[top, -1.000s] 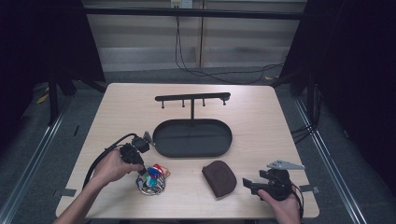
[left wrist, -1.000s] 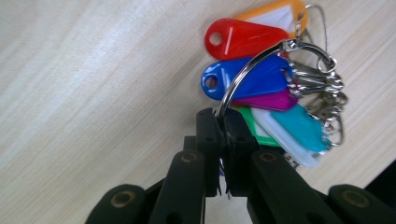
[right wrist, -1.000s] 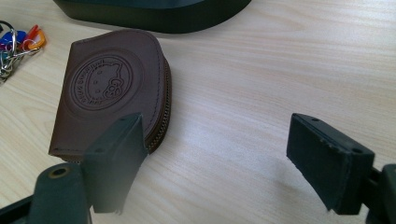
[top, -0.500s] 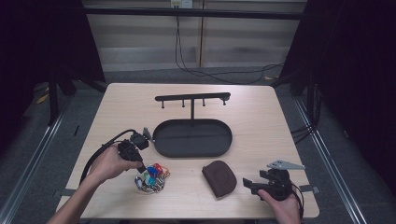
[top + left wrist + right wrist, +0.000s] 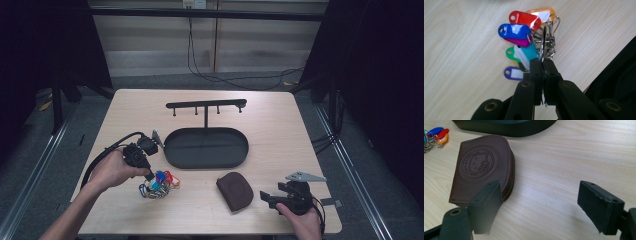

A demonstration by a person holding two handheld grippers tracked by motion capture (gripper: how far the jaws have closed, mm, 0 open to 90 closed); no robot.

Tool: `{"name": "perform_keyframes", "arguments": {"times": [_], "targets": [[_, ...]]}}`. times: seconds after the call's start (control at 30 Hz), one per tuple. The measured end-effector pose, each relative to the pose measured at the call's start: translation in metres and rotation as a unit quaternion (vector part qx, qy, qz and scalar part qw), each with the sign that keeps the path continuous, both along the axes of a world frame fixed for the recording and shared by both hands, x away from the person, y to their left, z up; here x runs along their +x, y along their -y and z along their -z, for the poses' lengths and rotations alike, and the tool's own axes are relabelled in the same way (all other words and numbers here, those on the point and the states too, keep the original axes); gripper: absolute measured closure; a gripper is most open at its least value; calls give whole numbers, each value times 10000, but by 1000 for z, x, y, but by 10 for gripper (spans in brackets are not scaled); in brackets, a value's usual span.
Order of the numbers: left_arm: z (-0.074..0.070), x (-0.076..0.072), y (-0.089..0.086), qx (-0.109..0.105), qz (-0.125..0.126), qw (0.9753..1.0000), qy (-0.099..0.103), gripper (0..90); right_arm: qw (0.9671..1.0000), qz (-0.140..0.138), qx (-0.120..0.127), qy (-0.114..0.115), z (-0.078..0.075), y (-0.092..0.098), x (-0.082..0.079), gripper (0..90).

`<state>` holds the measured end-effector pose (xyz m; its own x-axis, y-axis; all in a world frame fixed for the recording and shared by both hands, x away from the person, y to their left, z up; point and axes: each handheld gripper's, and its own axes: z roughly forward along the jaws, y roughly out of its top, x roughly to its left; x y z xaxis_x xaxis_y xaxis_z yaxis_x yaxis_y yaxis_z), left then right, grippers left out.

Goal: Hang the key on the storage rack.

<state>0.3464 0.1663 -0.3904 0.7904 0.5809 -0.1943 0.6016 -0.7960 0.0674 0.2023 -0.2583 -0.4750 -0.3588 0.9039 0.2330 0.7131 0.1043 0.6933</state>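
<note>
Dark room, pale wooden worktop [image 5: 280, 125]. Over the last second the left hand-held gripper [image 5: 149, 175] has drawn a little toward the person and is clamped on the key bunch [image 5: 531, 42], ready to lift. The right hand-held gripper [image 5: 267, 196] waits, jaws apart, beside the brown pouch [image 5: 235, 190].

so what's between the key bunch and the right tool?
The brown pouch lies flat on the table between the key bunch and the right tool. The high view shows it; the rest of that stretch is bare wood.

left hand-held gripper [image 5: 543, 65] clamped, right hand-held gripper [image 5: 541, 202] agape
</note>
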Motion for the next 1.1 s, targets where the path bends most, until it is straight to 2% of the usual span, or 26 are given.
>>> {"name": "perform_keyframes", "arguments": {"times": [0.3,0.47,0.7,1.0,1.1], "targets": [[-22,-1,5,50,22,9998,179,879,10000,-5,-2,-7,0,0,0,192],[-28,-1,7,52,117,9998,149,879,10000,-11,-5,-14,0,0,0,192],[-40,1,7,113,62,9997,226,879,10000,-9,-11,-36,0,-1,0,192],[-56,0,5,-23,121,9993,350,878,10000,-12,-16,-44,0,-1,0,191],[-67,0,6,-90,162,9989,425,879,10000,-8,-12,-44,0,-1,1,191]]}}
